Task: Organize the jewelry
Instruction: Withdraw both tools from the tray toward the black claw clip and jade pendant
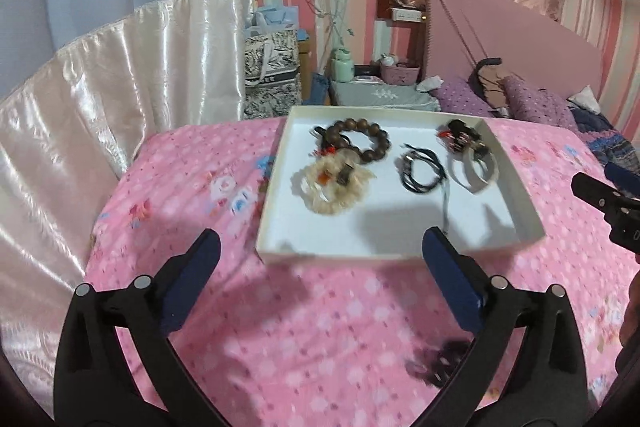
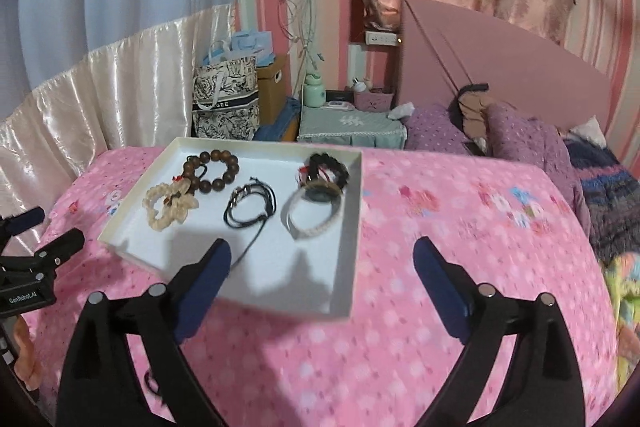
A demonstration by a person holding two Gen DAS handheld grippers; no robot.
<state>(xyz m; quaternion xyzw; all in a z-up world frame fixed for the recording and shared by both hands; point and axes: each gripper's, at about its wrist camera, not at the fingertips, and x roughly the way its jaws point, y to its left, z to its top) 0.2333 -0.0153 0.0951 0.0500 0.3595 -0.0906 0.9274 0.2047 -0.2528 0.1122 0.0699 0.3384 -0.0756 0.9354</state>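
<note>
A shallow white tray (image 1: 272,187) lies on the pink bedspread, just beyond my left gripper (image 1: 322,239), which stands open and empty. Inside are a brown bead bracelet (image 1: 378,131), a cream bracelet (image 1: 332,191), a black cord bracelet (image 1: 416,183), a white band (image 1: 478,179) and a dark beaded piece (image 1: 462,137). A blurred dark piece of jewelry (image 1: 444,363) lies on the spread by my left gripper's right finger. My right gripper (image 2: 323,247) is open and empty over the tray's (image 2: 354,227) near right corner. The same bracelets (image 2: 232,169) show there.
Purple pillows (image 2: 516,135) and a pink headboard (image 2: 500,59) stand at the far right. A nightstand (image 2: 352,125) and a printed bag (image 2: 226,103) lie behind the bed. A satin curtain (image 1: 100,99) borders the left side. Each gripper shows at the other view's edge.
</note>
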